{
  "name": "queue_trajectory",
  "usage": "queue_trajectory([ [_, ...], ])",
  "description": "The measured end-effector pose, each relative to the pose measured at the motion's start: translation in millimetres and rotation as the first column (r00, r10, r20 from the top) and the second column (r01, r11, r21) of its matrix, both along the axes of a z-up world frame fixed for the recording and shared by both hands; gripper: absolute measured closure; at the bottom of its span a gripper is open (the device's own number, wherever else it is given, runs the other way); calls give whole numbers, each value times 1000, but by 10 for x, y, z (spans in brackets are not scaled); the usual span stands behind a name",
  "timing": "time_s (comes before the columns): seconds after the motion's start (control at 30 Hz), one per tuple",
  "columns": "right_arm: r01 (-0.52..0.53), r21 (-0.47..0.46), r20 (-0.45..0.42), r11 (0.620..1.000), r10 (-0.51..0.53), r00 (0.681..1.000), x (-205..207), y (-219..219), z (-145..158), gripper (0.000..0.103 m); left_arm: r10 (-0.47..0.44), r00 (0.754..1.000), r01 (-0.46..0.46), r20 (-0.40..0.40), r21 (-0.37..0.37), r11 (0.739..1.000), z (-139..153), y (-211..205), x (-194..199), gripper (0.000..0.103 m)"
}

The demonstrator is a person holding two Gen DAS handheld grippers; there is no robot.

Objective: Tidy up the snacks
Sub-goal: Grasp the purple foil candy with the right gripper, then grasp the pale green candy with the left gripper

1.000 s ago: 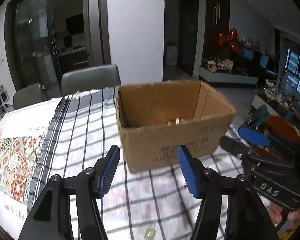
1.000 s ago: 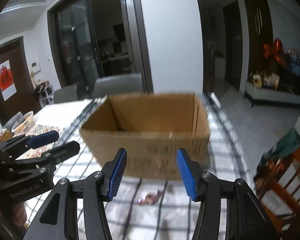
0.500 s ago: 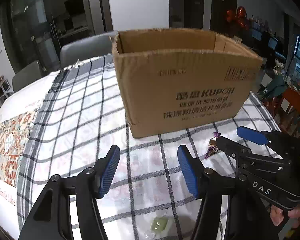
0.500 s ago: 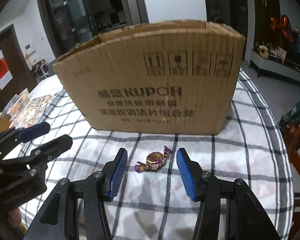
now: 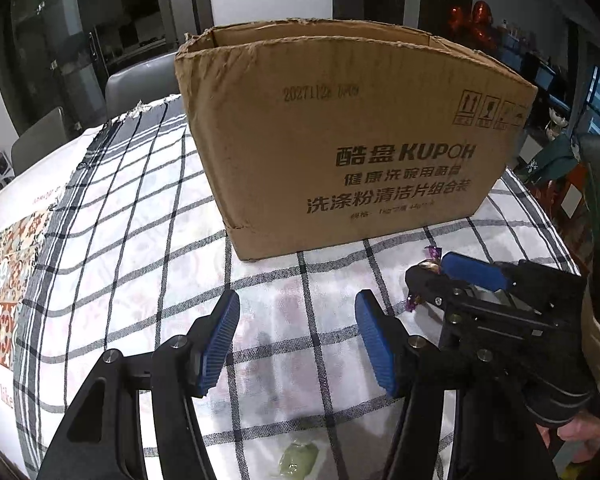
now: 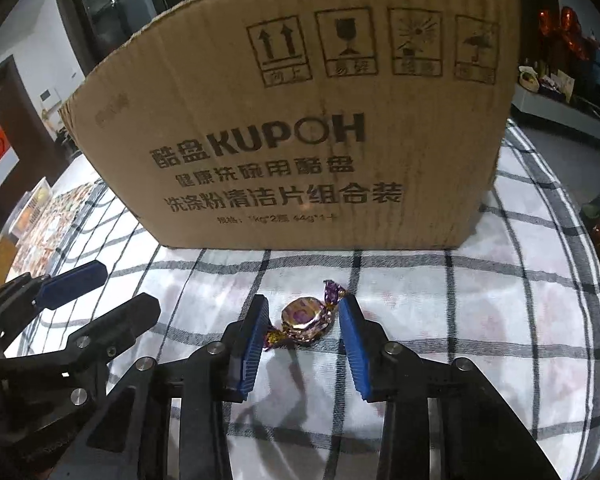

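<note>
A purple-and-gold wrapped candy lies on the checked tablecloth in front of the cardboard box. My right gripper straddles it and its jaws are closing. The blue pads sit close on either side of the candy, at the wrapper's twisted ends, without squeezing its body. In the left wrist view the same gripper is low at the right, with the candy's purple twist just showing. My left gripper stands open over bare cloth. A pale green candy lies below it at the frame's bottom edge.
The box stands open-topped at mid-table, its contents hidden from here. A patterned mat covers the table's left part, with snack containers beyond. Grey chairs stand behind the table. A hand grips the right tool.
Both grippers have come down from above the box to just over the cloth in front of it. The right jaws have narrowed around the purple candy.
</note>
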State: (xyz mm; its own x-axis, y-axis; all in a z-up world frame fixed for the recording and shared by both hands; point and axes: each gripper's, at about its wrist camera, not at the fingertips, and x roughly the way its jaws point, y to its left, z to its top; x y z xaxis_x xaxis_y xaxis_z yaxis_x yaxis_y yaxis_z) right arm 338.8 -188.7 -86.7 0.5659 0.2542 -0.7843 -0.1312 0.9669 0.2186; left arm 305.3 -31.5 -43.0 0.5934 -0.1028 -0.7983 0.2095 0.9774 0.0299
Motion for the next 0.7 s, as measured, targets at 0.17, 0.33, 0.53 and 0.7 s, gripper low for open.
queue_trajectory([
  [0.17,-11,-14,-5,1000,11,1000,-25,41,-46,73,7,1000,-7,-1,3,1000,-8,20,-2,44],
  [0.33,-19,-31,19,999,20,1000,-86,103,-6,78,13,1000,-13,-2,3,1000,9,49,-44,44],
  [0.53,-38,-21,73,999,39,997,-287,163,238,85,7,1000,-7,-8,-24,1000,71,112,-159,44],
  [0.7,-71,-15,110,997,72,991,-480,254,418,85,-16,1000,16,-5,-24,1000,127,159,-356,44],
])
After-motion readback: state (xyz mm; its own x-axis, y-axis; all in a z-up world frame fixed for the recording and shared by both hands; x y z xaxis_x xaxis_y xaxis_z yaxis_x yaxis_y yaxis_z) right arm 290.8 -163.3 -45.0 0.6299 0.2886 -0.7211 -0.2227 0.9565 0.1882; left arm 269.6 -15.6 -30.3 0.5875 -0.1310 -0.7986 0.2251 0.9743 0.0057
